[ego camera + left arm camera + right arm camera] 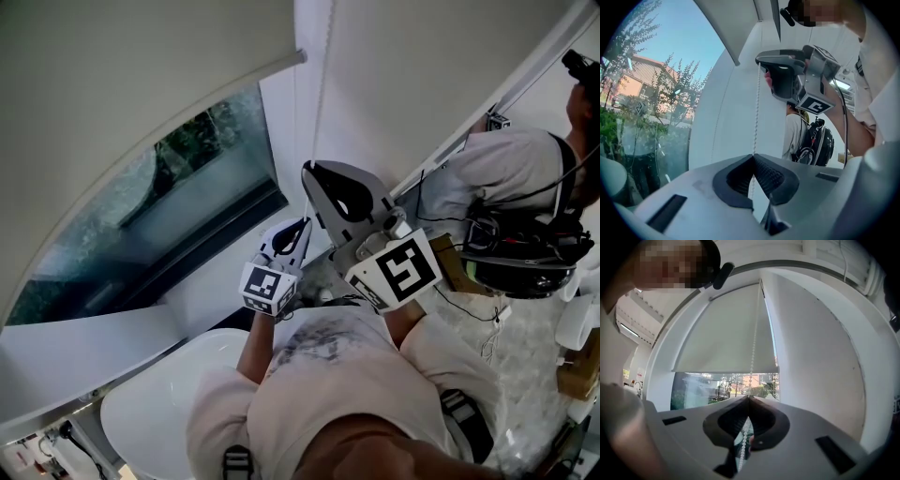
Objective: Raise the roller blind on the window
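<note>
The cream roller blind (122,84) covers the upper part of the window, and its bottom bar (281,62) hangs above the bare glass (178,197). A white bead chain (323,84) drops down the right side of the window. My right gripper (315,171) is shut on this chain, higher up. Just below it, my left gripper (300,227) is shut on the same chain. In the right gripper view the chain (753,338) runs into the shut jaws (748,397), with the blind (722,338) behind. In the left gripper view the chain (756,108) enters the shut jaws (752,156), and the right gripper (787,77) is above.
Another person (506,178) wearing a dark backpack (525,258) stands at the right, close to the wall. A white rounded surface (159,403) lies below the window at the lower left. The white window frame (281,122) stands beside the chain.
</note>
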Available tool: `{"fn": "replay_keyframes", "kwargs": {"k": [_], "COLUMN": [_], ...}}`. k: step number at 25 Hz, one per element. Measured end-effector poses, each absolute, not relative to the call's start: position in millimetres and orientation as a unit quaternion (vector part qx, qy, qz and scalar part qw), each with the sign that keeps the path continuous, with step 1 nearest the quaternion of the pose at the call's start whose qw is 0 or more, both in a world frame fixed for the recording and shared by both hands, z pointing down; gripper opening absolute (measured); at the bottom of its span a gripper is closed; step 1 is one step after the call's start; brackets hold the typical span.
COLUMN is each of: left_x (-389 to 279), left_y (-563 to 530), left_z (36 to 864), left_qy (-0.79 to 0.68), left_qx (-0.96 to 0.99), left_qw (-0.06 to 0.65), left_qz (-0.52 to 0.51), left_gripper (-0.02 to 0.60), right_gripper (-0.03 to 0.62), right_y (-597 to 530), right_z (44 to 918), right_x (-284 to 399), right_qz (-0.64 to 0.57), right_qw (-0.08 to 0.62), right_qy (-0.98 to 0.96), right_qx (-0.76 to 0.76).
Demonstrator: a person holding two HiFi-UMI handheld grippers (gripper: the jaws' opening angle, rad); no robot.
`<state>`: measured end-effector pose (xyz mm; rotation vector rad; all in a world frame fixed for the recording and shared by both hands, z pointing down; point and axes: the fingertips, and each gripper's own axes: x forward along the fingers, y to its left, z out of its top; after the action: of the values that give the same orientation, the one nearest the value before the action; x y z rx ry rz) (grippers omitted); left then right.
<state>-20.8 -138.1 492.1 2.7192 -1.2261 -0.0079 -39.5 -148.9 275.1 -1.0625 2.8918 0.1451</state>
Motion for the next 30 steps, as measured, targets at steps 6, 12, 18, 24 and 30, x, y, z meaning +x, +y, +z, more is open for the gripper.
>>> {"fn": "replay_keyframes", "kwargs": {"k": [6, 12, 18, 24, 30], "left_x": [-19.8, -20.6, -17.7, -14.6, -11.8], "left_y": [-139.6, -140.3, -140.2, -137.3, -134.3], "left_z": [519.0, 551.3, 576.7, 602.3, 630.1], "left_qy": [-0.411, -0.417, -0.416, -0.416, -0.415], "left_qx": [0.906, 0.902, 0.9, 0.897, 0.892], "left_qw": [0.104, 0.109, 0.128, 0.147, 0.172], "left_qz": [-0.003, 0.008, 0.021, 0.038, 0.054], "left_gripper": [0.009, 0.009, 0.009, 0.009, 0.009], "right_gripper": [0.061, 0.061, 0.061, 0.061, 0.061], "right_y": [-150.8, -148.6, -147.2, -144.5, -143.2], "right_z": [301.3, 332.7, 357.5, 382.4, 409.4], "right_x": [-39.0, -35.0, -33.2, -31.5, -29.2], "right_qz": [0.04, 0.031, 0.023, 0.008, -0.008], "right_qw": [0.011, 0.003, -0.006, -0.016, -0.033], "right_qy": [0.937, 0.936, 0.936, 0.936, 0.936], "right_qx": [-0.348, -0.351, -0.353, -0.352, -0.352]}}
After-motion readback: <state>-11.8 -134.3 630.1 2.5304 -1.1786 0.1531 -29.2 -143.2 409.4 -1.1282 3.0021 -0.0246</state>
